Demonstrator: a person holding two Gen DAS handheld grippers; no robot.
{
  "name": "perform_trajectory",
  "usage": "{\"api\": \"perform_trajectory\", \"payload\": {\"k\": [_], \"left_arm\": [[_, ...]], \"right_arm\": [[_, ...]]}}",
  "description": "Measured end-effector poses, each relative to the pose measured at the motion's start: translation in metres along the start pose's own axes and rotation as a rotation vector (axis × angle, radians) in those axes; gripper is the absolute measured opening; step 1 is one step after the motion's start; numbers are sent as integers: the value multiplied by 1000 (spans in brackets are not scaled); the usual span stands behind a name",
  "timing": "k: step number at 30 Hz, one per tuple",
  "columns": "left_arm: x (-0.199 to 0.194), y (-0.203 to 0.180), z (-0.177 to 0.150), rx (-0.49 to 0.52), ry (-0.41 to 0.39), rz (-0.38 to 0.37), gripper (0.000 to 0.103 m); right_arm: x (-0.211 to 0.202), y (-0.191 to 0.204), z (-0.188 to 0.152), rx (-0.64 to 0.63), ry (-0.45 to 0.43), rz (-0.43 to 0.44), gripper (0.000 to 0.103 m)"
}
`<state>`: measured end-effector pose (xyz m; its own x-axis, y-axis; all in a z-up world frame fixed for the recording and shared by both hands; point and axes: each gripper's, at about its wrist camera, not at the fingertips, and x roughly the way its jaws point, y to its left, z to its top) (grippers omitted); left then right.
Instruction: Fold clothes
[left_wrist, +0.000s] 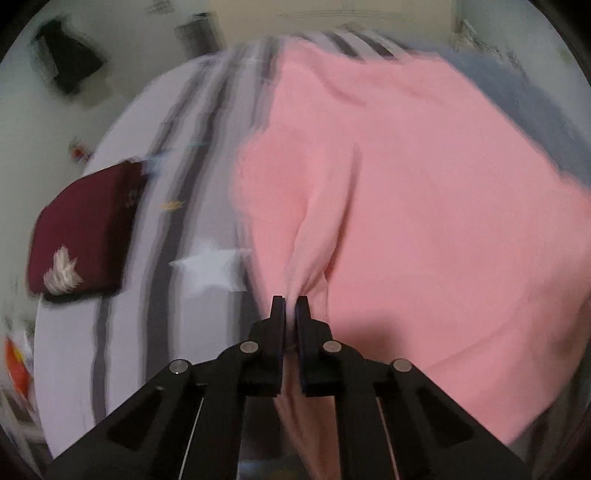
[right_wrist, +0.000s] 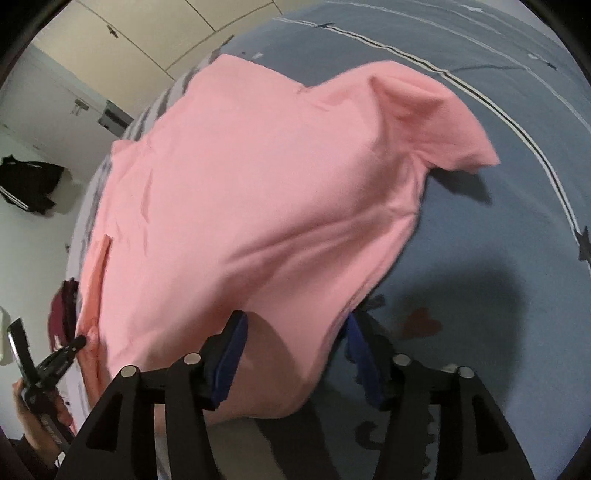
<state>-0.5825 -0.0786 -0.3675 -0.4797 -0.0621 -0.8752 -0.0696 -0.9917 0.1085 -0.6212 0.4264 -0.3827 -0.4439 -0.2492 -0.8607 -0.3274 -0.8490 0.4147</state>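
Pinching a gathered fold of the pink shirt (left_wrist: 406, 184) between nearly closed jaws, the left gripper (left_wrist: 290, 301) holds the cloth at its near edge, so that creases run up from the fingertips into the body of the garment. The shirt spreads away from this gripper over the bed (left_wrist: 129, 332), whose cover is striped grey and white on one side and blue-grey on the other.

In the right wrist view the right gripper (right_wrist: 295, 325) stands with its jaws apart, and the near hem of the shirt lies between them. The blue pads (right_wrist: 231, 354) seem not to press on the cloth, though blur makes this hard to judge. One sleeve (right_wrist: 436, 122) sticks out to the far right, lifted slightly above the blue cover. The left gripper shows at the lower left of this view, clamped on the shirt's other corner, with a hand (right_wrist: 33, 424) around its handle.

A folded maroon garment (left_wrist: 85, 232) lies on the striped side of the bed, well apart from the pink shirt.
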Motion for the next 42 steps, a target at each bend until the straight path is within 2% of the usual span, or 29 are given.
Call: {"api": "perform_trajectory", "payload": {"k": [3,7,9,10,11,13,16,18,20,22,24,27,29,30,32,34,35,36,37,38,39,40,41,42], "left_arm": [[-25,68,-10,-198,-11,29,4],[-44,154,-78,-496,70,102,0],[-45,179,-110,-659,112,41,0],[-43,182,-121,-701,127,20,0],[-44,177,-126,-686,129,1,0],[-47,151,-134,-587,117,-37,2],[-42,105,-135,-511,121,-160,22],[-37,65,-133,-455,125,-245,41],[-37,25,-132,-395,118,-306,50],[-39,-11,-125,-349,112,-354,52],[-26,-29,-120,-341,124,-358,58],[6,-36,-112,-343,147,-338,60],[12,-41,-110,-344,146,-304,63],[13,-43,-109,-348,142,-296,70],[15,-46,-107,-359,139,-293,73],[15,-52,-100,-333,131,-273,71],[15,-54,-97,-320,123,-274,59],[17,-56,-92,-304,116,-267,43],[20,-57,-88,-292,115,-253,35],[22,-57,-85,-280,114,-251,23],[24,-57,-82,-270,113,-251,12],[24,-54,-78,-275,112,-262,8],[24,-51,-75,-279,109,-275,6],[19,-47,-71,-283,95,-291,5]], "right_arm": [[-3,10,-2,-19,-14,19,47],[-7,41,-9,-68,-10,22,47],[-4,47,-10,-98,1,14,47],[-4,51,-16,-110,7,4,47],[-3,54,-20,-121,13,-7,47],[-25,34,-50,-133,19,-24,47],[-26,30,-60,-148,28,-35,47],[-29,30,-68,-166,31,-41,47],[-30,31,-75,-195,36,-46,47],[-29,32,-79,-219,48,-44,47],[-25,34,-83,-240,62,-45,47],[-20,35,-87,-267,78,-46,48],[-17,34,-89,-272,83,-41,48],[-16,35,-89,-276,85,-40,48],[-13,35,-89,-268,87,-26,52],[-10,39,-88,-272,85,-14,53],[-8,42,-86,-278,83,-8,53],[-6,44,-84,-277,81,5,53],[-5,45,-82,-267,78,22,53],[-3,47,-79,-262,78,33,48],[-2,49,-77,-261,81,37,33],[0,50,-75,-260,84,41,22],[0,51,-72,-255,87,47,6],[-1,51,-71,-247,89,55,6]]}}
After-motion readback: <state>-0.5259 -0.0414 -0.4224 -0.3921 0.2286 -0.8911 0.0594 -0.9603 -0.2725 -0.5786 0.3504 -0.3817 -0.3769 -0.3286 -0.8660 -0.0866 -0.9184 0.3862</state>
